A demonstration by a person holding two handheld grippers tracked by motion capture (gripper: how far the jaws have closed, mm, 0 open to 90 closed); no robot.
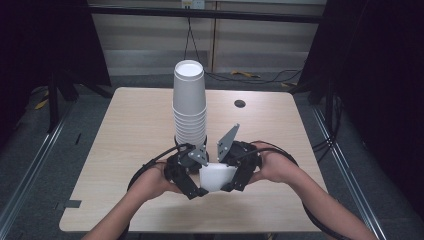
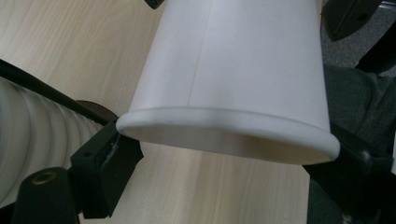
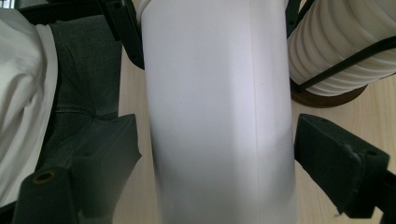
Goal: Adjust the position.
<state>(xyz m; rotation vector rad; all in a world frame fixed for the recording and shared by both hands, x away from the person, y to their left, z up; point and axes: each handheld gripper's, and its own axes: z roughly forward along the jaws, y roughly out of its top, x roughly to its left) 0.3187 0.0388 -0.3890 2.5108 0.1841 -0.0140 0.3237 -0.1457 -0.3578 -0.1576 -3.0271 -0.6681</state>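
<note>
Smooth matte white paper cup, tapered, with a rolled rim and a faint vertical seam, held off the pale wood-grain tabletop near its front edge, between both hands. Just behind, a tall stack of nested white cups, ribbed by its many rims, standing upside down on a dark round base.

Left tongs, black and blocky: in the left gripper view, pressed on the cup's rim from both sides, one jaw at each end of the lip, spread as wide as the cup's mouth. Pinching the cup at the rim.

Right tongs: in the right gripper view, black jaws flanking the cup's body; right jaw just at the wall, left jaw close beside it. Contact there hard to judge, so grip cannot be told.
</note>
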